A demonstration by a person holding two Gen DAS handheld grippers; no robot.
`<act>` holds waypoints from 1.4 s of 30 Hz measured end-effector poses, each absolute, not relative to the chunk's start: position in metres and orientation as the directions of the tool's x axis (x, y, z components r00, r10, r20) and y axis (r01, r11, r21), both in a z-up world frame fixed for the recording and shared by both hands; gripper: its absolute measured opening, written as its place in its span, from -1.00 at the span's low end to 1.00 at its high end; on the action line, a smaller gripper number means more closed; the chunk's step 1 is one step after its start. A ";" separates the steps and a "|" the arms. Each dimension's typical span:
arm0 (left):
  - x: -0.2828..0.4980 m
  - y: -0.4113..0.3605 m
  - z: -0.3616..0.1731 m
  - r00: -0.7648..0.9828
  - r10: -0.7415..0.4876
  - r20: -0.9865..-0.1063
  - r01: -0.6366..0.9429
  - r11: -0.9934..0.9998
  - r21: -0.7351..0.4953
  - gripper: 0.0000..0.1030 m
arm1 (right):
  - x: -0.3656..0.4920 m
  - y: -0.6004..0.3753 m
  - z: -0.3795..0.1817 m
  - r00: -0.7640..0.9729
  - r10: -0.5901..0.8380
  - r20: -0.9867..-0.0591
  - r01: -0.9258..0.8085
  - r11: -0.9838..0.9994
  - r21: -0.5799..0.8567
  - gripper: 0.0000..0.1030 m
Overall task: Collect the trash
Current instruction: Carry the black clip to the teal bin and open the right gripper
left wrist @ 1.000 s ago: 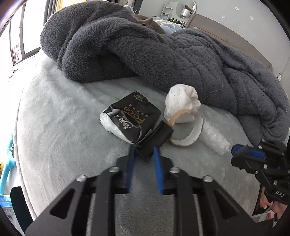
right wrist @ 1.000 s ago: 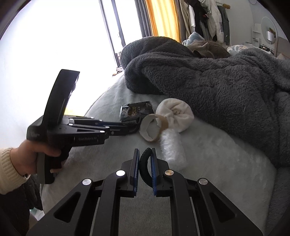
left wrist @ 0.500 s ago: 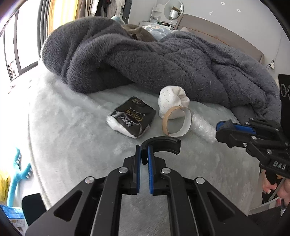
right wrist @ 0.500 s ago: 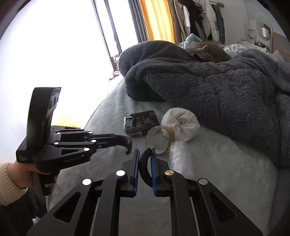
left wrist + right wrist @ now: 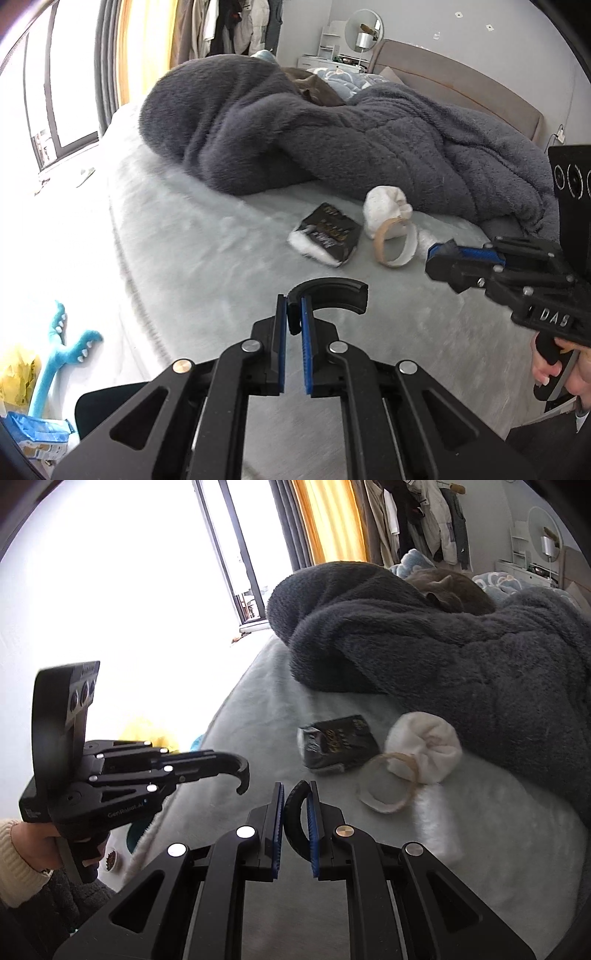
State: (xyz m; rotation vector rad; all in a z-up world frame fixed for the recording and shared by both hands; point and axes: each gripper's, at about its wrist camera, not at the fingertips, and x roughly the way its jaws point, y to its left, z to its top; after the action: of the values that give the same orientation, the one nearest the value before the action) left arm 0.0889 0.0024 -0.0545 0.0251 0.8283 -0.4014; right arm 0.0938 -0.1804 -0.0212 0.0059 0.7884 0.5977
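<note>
Left hand-held gripper (image 5: 293,317) and right hand-held gripper (image 5: 297,805) both hovered over the bed (image 5: 207,266), jaws nearly together, gripping nothing. Trash lay ahead near the grey blanket (image 5: 332,140): black wrapper (image 5: 327,232), tape ring (image 5: 393,245), white wad (image 5: 386,208), clustered together.

Dark grey fleece blanket (image 5: 332,147) heaped across pale grey plush bed cover (image 5: 207,258). Grey cat (image 5: 454,589) lying on blanket, ear visible. Padded headboard (image 5: 461,77) behind. Orange curtain (image 5: 328,520) beside window (image 5: 221,554). Clothes hanging (image 5: 424,513). Round mirror (image 5: 365,26) above white shelf unit. Blue plush toy (image 5: 55,354) on floor.
</note>
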 end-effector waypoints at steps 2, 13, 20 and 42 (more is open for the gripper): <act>0.086 0.013 -0.055 0.607 -0.329 -0.724 0.346 0.929 -0.131 -0.84 | 0.093 -0.172 -0.019 0.549 0.518 -0.656 -0.508 0.830 0.230 -0.77; 0.067 0.074 -0.058 0.611 -0.272 -0.743 0.295 0.950 -0.105 -0.84 | 0.086 -0.111 -0.008 0.532 0.571 -0.625 -0.549 0.795 0.258 -0.76; 0.059 0.118 -0.073 0.579 -0.220 -0.785 0.234 0.967 -0.099 -0.83 | 0.087 -0.062 -0.008 0.492 0.618 -0.614 -0.584 0.757 0.293 -0.76; 0.045 0.226 -0.152 0.375 -0.133 -0.917 0.085 0.990 -0.108 -0.83 | 0.084 0.062 -0.030 0.356 0.665 -0.656 -0.681 0.666 0.305 -0.76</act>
State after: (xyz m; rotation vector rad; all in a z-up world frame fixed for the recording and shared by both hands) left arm 0.0447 0.2258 -0.1515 -0.0454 1.1783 -0.1396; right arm 0.0840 0.0624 -0.0301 -0.0214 0.8368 0.8690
